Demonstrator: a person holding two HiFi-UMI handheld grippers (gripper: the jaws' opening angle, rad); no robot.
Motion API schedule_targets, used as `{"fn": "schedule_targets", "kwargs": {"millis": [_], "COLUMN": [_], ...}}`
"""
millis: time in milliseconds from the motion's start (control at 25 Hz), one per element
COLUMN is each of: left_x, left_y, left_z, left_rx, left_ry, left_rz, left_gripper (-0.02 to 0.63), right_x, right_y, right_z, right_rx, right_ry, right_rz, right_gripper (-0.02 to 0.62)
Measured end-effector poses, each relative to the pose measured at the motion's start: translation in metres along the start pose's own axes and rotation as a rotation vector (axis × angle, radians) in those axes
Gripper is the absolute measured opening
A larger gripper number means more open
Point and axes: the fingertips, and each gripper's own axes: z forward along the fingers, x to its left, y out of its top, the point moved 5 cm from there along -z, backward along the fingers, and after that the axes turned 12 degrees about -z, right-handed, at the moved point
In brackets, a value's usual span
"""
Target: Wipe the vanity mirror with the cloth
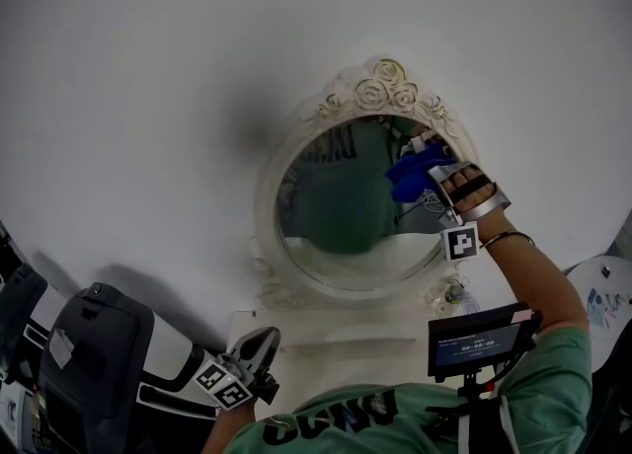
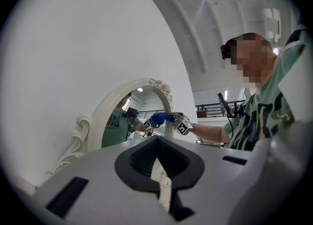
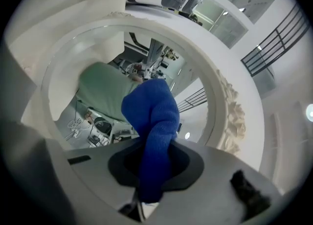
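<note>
The right gripper is clenched on the blue cloth and holds it against the upper right of the mirror, just under the carved roses on the frame. The left gripper has its jaws together on nothing, low below the mirror's left side. A white wall stands behind the mirror, and a dark chair sits well below and left of it.

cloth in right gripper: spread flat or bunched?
Bunched. The cloth sticks out of the right gripper as a rounded wad, up at the mirror.
</note>
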Motion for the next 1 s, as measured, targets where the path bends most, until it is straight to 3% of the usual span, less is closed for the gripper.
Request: {"fn": "schedule_targets", "kwargs": {"millis": [200, 520, 800, 1000], "left_x": [-0.001, -0.007, -0.006, -0.006], "left_y": [-0.002, -0.001, 0.002, 0.008], "left_z": [0.007, 0.003, -0.014, -0.029], "left_rx": [0.014, 0.014, -0.011, -0.036], "left_ry": [-0.014, -0.014, 0.022, 0.046], "left_rz": [-0.007, 0.001, 0.007, 0.018], "left_gripper": [0.000, 0.000, 0.000, 0.000], "right_x": [0.021, 0.009, -0.083, -0.136], "right_y": [-0.033, -0.025, 0.107, 0.184], "right_z": [-0.009, -0.013, -0.004, 0.025], "right_rx": [0.085, 0.081, -0.217, -0.318], "right_ry": [0.059, 0.078, -0.151, -0.243], "right_rz": [-0.004, 0.070, 0.068, 0.035], "right_gripper": [0.049, 0.049, 0.049, 0.049]}}
